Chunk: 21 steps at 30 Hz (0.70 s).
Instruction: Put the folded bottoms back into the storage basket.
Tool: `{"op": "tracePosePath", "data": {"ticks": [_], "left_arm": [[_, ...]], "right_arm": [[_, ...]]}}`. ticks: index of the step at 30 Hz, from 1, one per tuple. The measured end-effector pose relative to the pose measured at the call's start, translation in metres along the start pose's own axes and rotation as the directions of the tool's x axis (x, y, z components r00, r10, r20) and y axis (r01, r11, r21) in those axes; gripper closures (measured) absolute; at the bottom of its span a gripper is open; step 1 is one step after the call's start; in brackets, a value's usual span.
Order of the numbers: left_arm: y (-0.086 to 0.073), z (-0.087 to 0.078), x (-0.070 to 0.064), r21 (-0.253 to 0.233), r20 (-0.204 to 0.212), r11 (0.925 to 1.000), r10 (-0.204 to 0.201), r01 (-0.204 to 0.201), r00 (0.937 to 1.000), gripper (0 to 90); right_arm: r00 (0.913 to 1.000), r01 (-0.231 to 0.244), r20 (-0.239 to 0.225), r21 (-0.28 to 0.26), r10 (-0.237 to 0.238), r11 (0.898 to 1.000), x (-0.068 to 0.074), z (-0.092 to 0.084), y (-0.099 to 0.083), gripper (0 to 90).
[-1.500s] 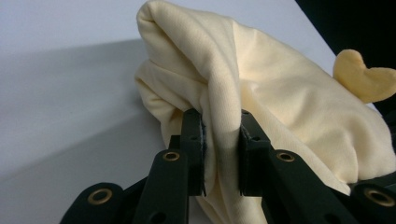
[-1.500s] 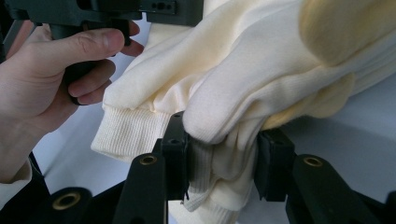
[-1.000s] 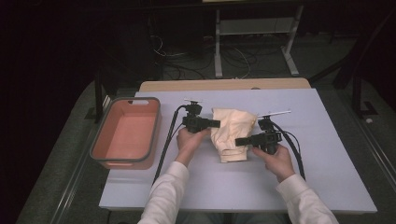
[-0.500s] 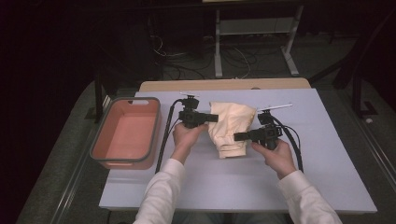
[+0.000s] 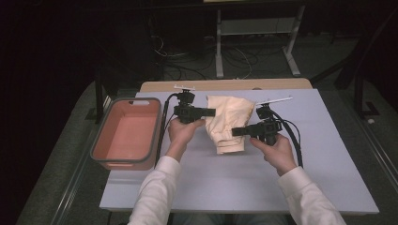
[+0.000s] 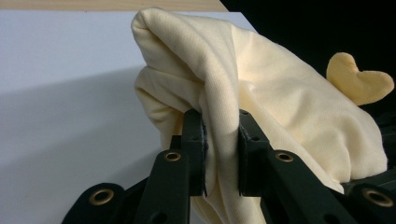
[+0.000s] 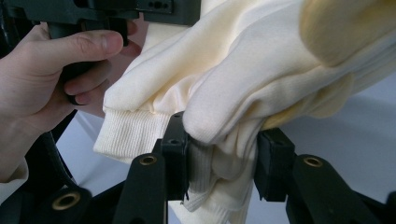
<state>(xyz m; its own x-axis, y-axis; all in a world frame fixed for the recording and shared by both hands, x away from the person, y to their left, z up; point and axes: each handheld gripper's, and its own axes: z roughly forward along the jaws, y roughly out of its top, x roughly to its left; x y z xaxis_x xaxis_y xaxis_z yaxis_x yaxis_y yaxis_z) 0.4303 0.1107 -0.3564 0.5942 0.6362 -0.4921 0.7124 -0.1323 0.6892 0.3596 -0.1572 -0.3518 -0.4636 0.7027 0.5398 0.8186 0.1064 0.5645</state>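
Gripping the cream garment (image 5: 228,123) between both clenched tools, my left hand-held gripper (image 5: 210,112) pinches its far-left fold, my right hand-held gripper (image 5: 237,131) its nearer cuff.

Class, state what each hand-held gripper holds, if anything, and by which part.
Both grip the cream garment: left hand-held gripper on a bunched fold, right hand-held gripper on folds by its ribbed cuff.

Orange bin (image 5: 126,136), grey-rimmed, at left edge of white table (image 5: 328,164); metal stand legs (image 5: 256,42) behind.
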Motion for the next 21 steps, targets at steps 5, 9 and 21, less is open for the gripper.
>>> {"op": "tracePosePath", "data": {"ticks": [5,9,21], "left_arm": [[0.004,-0.007,-0.002,-0.012,-0.002,0.9999,0.004,-0.004,1.0000,76.6],[0.009,-0.013,-0.005,-0.017,-0.008,0.9998,0.013,-0.013,0.9999,76.5],[0.024,-0.040,-0.010,-0.051,-0.036,0.9977,0.042,-0.044,0.9985,76.5]], "right_arm": [[0.9999,0.010,0.001,-0.006,-0.010,1.000,0.005,-0.002,0.004,61.0],[0.9999,0.015,-0.002,-0.010,-0.015,1.000,0.009,-0.004,0.008,60.9],[0.9988,0.048,-0.009,-0.033,-0.048,0.998,0.030,-0.006,0.022,60.8]]}}
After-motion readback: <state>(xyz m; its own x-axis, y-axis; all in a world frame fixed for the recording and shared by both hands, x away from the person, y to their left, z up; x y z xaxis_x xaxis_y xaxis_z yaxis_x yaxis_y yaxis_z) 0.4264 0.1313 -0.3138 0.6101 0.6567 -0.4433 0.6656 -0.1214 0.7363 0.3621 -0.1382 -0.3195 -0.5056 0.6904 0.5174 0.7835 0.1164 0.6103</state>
